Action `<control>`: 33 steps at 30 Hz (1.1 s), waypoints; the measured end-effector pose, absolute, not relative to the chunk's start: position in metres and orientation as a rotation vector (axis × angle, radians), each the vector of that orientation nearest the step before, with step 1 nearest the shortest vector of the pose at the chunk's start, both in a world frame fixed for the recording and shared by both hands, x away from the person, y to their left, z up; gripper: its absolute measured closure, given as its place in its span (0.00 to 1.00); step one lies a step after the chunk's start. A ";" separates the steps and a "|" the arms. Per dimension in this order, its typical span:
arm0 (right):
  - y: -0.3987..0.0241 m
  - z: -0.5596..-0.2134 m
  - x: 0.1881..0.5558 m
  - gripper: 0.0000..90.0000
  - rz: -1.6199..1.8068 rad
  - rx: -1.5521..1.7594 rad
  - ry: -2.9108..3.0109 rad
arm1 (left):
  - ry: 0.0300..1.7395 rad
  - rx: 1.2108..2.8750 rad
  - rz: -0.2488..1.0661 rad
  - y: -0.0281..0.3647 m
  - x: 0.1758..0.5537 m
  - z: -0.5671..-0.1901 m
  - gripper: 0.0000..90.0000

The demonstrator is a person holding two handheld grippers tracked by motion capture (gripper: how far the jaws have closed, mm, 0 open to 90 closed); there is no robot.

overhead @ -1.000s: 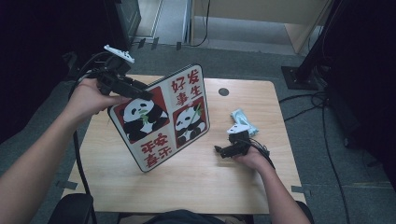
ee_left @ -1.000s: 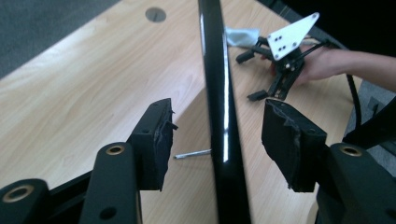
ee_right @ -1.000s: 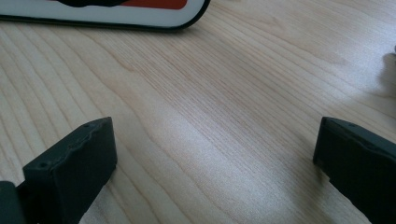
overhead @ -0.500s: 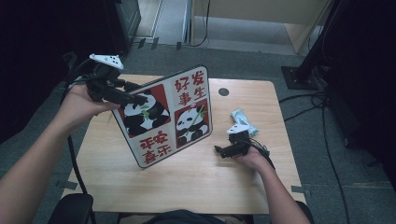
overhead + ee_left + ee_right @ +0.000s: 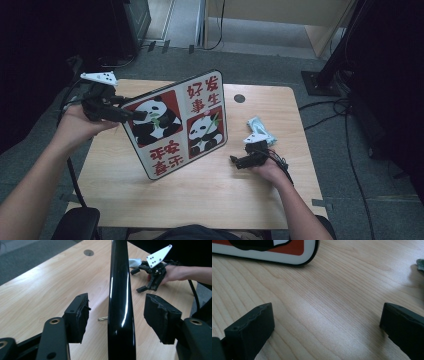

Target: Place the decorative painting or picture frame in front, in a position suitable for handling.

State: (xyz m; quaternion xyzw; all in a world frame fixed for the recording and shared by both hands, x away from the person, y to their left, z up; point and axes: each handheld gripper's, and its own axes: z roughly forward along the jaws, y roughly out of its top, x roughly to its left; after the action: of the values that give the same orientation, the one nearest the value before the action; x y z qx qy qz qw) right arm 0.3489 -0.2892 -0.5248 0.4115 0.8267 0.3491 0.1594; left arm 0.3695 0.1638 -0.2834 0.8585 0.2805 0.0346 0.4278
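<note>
A flat board (image 5: 175, 125) with a black rim, printed with two pandas and red Chinese characters, stands tilted on the wooden table (image 5: 210, 200), its lower corner on the wood. My left gripper (image 5: 136, 114) straddles the board's upper left edge. In the left gripper view that black edge (image 5: 120, 302) runs between the pads (image 5: 80, 312), with a gap on each side; the jaws have just been opening. My right gripper (image 5: 241, 161) rests open on the table, right of the board, with bare wood between its jaws (image 5: 327, 322). The board's corner (image 5: 274, 255) lies ahead of it.
A teal and white packet (image 5: 260, 126) lies behind the right hand. A round cable hole (image 5: 239, 98) sits near the table's far edge. A small metal bit (image 5: 102, 318) lies on the wood beside the board. Dark floor and cables surround the table.
The left hand has moved left and down to the board's left edge, and its jaws stand wider around the rim. The board has barely shifted. The right hand has kept still.
</note>
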 end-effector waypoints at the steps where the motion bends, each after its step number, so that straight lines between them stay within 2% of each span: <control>1: -0.289 -0.525 0.349 0.00 0.997 1.181 2.361 | 0.704 2.132 0.079 0.166 0.368 -0.286 0.42; 20: -0.291 -0.525 0.345 0.00 0.981 1.263 2.293 | 0.745 2.105 0.108 0.176 0.345 -0.327 0.43; 33: -0.289 -0.525 0.349 0.00 0.976 1.281 2.277 | 0.770 2.090 0.075 0.172 0.336 -0.362 0.47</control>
State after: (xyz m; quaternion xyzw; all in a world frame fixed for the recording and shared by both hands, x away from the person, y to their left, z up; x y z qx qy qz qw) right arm 0.3488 -0.2894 -0.5251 0.4521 0.8039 0.3444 0.1756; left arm 0.3364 0.1717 -0.3616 0.8418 0.3101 0.0303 0.4407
